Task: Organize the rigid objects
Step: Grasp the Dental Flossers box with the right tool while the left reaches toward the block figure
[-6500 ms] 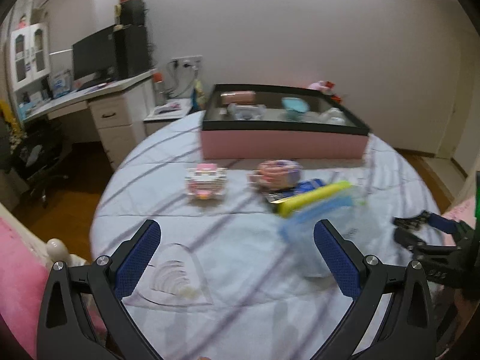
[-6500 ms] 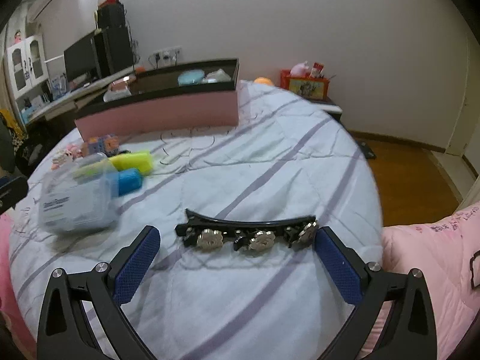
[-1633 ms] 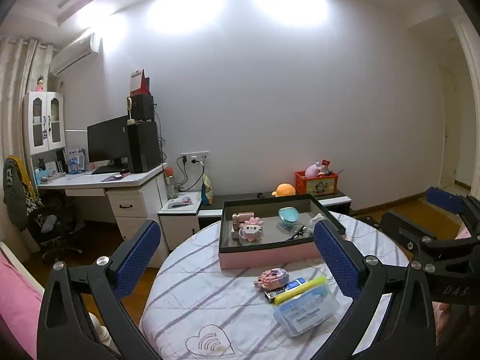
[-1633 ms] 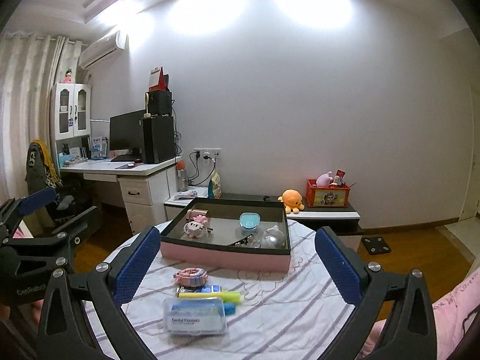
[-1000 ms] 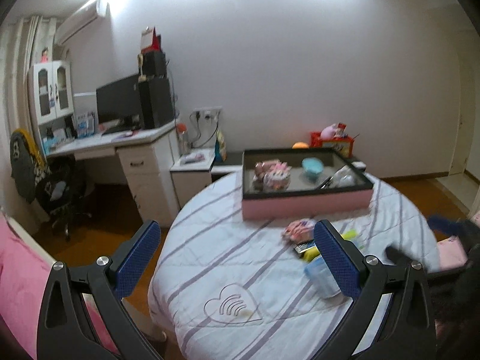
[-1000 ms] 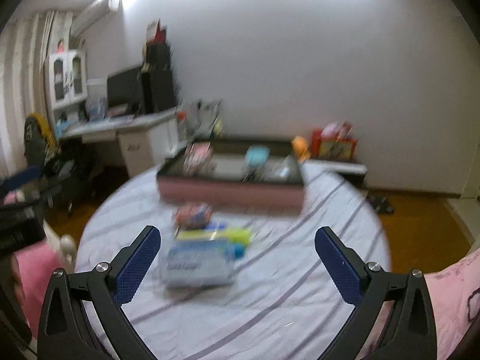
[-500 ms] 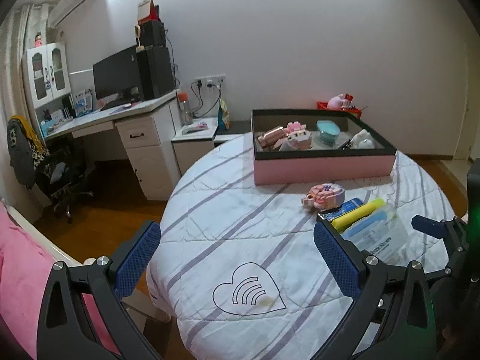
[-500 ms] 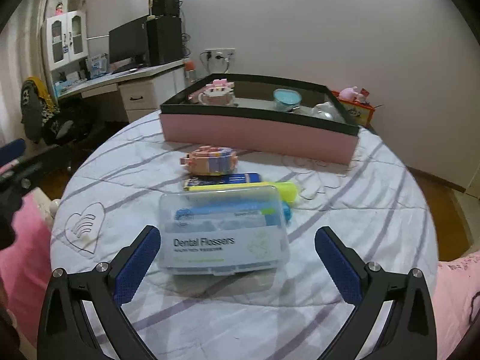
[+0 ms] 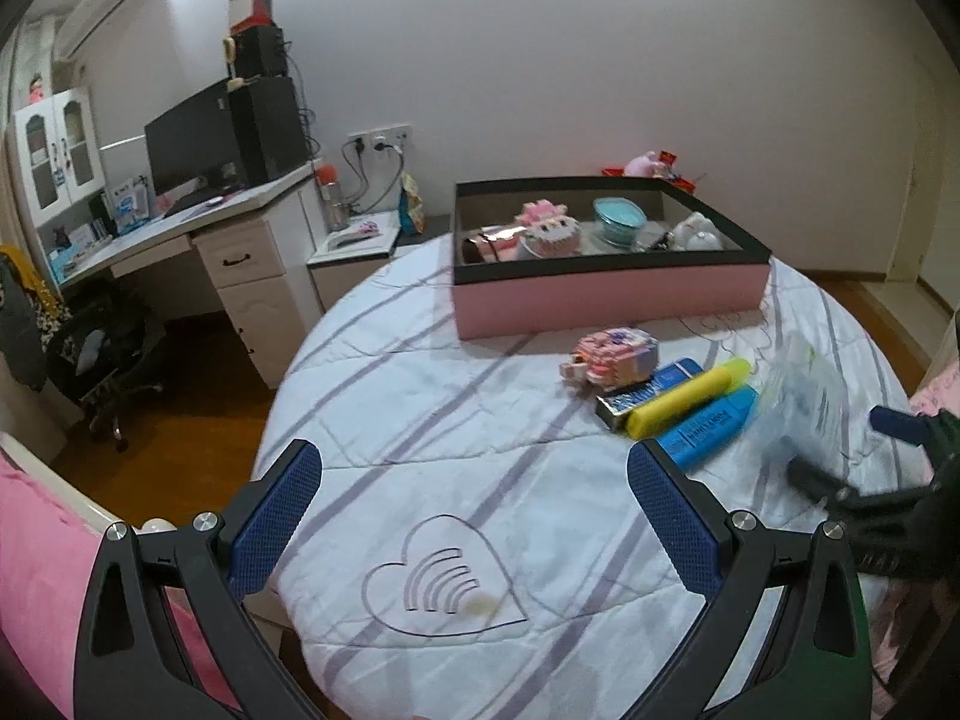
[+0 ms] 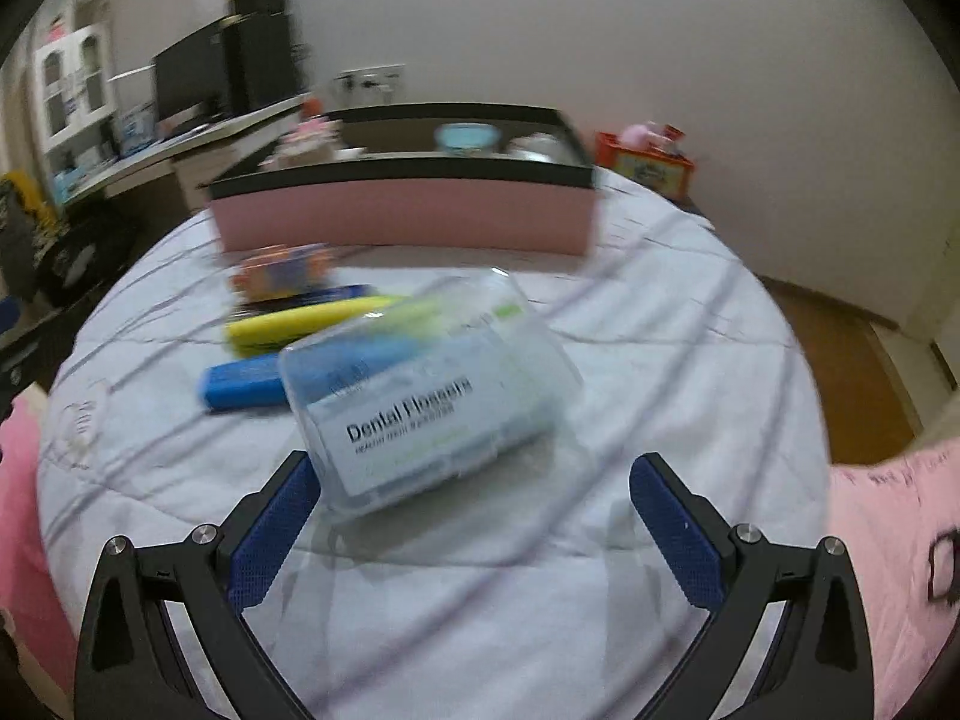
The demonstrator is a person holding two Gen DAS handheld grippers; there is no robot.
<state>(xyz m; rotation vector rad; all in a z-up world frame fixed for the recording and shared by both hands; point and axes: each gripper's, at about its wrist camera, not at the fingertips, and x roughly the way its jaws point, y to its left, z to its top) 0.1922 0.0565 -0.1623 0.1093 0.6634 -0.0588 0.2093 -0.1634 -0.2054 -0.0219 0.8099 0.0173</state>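
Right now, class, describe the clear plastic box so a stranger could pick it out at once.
Find the pink tray on the round table. In front of it, nearest the right gripper, lies the clear box. Unlike the yellow highlighter and blue highlighter beside it, it is see-through and labelled "Dental Flossers".

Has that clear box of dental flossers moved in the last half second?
Yes. The dental flosser box now sits tilted and skewed, showing the blue highlighter it hid earlier, beside the right gripper.

On the round table (image 9: 420, 420) lay two highlighters, one yellow (image 9: 690, 399) and one blue (image 9: 708, 429), one clear floss box (image 10: 432, 402), one small dark packet (image 9: 651, 390) and one pink block toy (image 9: 612, 354). One pink tray (image 9: 606, 300) held one more block toy (image 9: 549, 231) and one teal dish (image 9: 621, 216).
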